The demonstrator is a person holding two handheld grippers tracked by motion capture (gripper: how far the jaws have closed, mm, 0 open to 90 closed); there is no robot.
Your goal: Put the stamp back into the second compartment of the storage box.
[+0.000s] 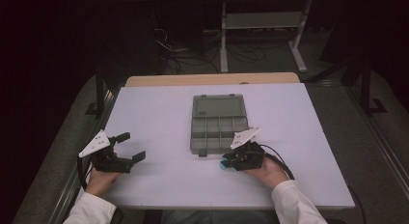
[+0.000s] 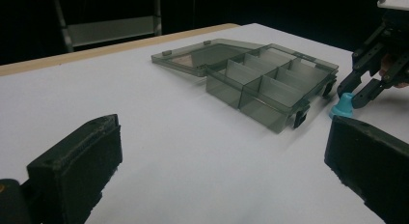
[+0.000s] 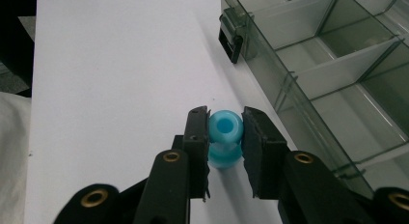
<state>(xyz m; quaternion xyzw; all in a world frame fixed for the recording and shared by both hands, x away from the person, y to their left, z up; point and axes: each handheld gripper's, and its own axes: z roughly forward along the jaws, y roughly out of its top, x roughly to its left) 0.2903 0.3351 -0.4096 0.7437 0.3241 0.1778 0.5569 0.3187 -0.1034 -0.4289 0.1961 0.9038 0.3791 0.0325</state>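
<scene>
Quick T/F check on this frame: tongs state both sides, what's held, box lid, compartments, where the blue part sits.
1. The right tongs are closed on the blue spool. True.
2. The left tongs grip the box lid. False: they are open with nothing between them, apart from the box, over the bare white table.
3. The organiser box lies open, lid folded flat on the table. True.
4. The blue spool sits inside a compartment. False: it stands on the table just outside the box's near edge, beside a latch.
5. The compartments that can be seen hold small parts. False: they look empty.
</scene>
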